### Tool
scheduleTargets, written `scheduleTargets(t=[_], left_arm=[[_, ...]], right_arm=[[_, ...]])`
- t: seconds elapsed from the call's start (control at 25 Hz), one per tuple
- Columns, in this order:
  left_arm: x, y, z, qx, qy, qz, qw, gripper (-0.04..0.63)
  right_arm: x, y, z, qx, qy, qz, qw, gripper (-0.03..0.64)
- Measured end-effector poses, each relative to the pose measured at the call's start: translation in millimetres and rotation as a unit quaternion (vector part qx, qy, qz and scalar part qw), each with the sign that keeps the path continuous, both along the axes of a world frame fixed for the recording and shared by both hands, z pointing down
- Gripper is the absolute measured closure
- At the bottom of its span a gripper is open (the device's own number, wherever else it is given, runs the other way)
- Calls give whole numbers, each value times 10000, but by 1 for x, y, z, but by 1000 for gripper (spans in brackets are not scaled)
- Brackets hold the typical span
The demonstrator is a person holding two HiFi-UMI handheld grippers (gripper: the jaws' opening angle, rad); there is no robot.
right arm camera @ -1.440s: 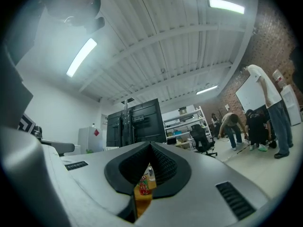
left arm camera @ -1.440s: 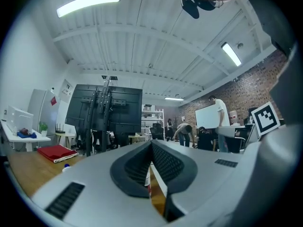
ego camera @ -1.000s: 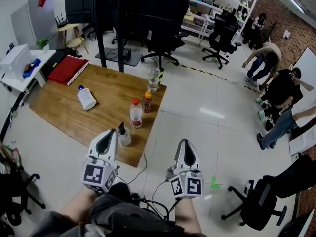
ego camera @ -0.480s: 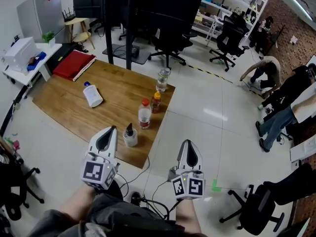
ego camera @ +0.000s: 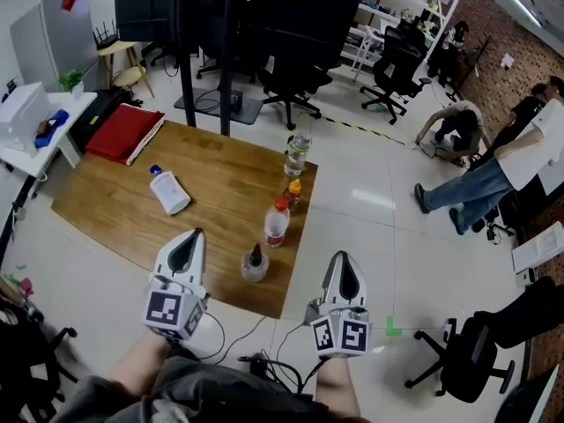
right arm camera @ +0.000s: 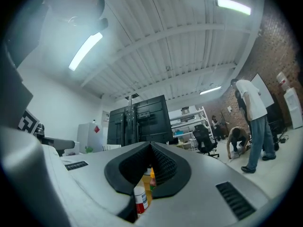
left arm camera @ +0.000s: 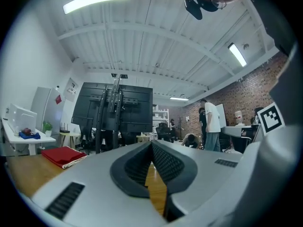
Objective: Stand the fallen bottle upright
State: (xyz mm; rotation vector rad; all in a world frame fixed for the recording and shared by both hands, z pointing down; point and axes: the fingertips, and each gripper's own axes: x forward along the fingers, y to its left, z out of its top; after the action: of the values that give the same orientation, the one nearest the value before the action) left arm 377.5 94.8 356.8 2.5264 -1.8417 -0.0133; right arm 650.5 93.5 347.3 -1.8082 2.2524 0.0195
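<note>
The fallen bottle [ego camera: 170, 190], white with a blue cap, lies on its side on the left half of the wooden table [ego camera: 211, 170]. Along the table's right edge stand a clear bottle [ego camera: 299, 152], a small orange bottle [ego camera: 293, 193], a red-capped bottle [ego camera: 277, 223] and a small jar with a black top [ego camera: 255, 263]. My left gripper [ego camera: 188, 241] is shut and empty over the table's near edge, short of the fallen bottle. Off the table's near right corner, over the floor, my right gripper [ego camera: 341, 263] is also shut and empty. Through its jaw gap the right gripper view shows the red-capped bottle [right arm camera: 139, 197].
A red folded cloth [ego camera: 123, 133] lies at the table's far left corner. A white side table [ego camera: 26, 122] stands left of it. Cables [ego camera: 256, 359] trail on the floor by my feet. Office chairs [ego camera: 397, 69], a black screen stand [ego camera: 225, 51] and people [ego camera: 476, 174] are beyond and to the right.
The table and its bottles have come closer and slid rightward in the head view as both grippers advanced toward the table. Both grippers stayed shut.
</note>
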Motion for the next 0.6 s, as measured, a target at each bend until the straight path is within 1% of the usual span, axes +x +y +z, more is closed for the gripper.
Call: scheduleTargets(t=[0.12,0.2,0.32,0.44,0.6], left_arm=[[-49,-14,5,-38,50,87,9999,568],[-83,-22,11,-92,91,108,9999,568],[-135,-31,23,-183,142,119,9997,568],[-188,-39,31,-285,203,100,9993,568],[-257,-49,32,-321,265,106,9991,568]], right_arm=[[-38,-2,0,22,91,247,9997,611],[-63,-2,-5,43,257,428,9987,611],[-102,0,-35,372,545,677,9955,611],[-147,-1,-61,693,617,753,9928,611],[-215,-4,-70,764,704,777,9916,611]])
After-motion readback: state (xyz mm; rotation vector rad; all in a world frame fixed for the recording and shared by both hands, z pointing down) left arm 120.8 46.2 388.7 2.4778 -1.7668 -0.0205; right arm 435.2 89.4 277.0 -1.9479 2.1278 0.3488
